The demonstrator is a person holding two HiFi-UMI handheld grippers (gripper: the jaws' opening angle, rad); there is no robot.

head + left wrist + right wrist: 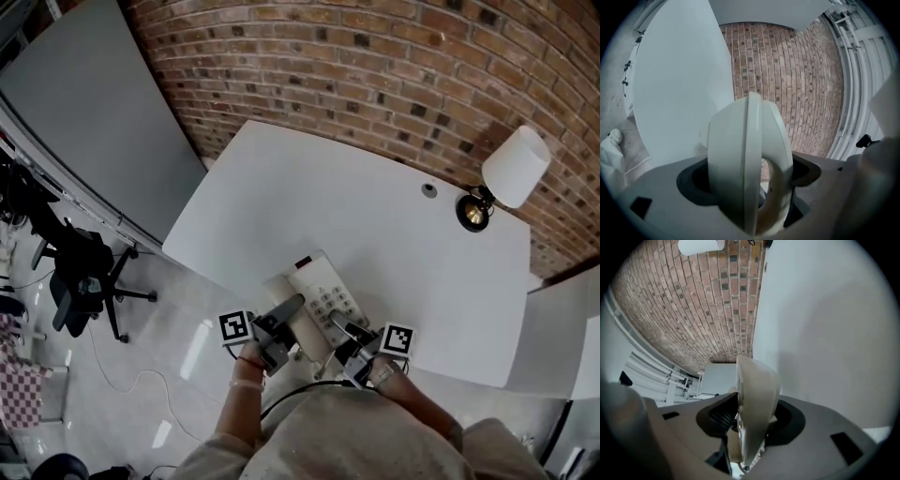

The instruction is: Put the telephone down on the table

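Observation:
A cream desk telephone (315,292) with a keypad and a handset is held over the near edge of the white table (375,225). My left gripper (286,314) is shut on its left side, where the handset (747,168) fills the left gripper view between the jaws. On the telephone's right side my right gripper (345,330) is shut, the body's edge (752,404) clamped between its dark jaws. A dark cord (295,392) hangs from the telephone toward the person. Whether the telephone touches the tabletop cannot be told.
A lamp with a white shade (511,169) stands at the table's far right by the brick wall (375,56). A small round grommet (429,190) sits in the tabletop. An office chair (80,277) stands on the floor at left, beside a grey partition (94,112).

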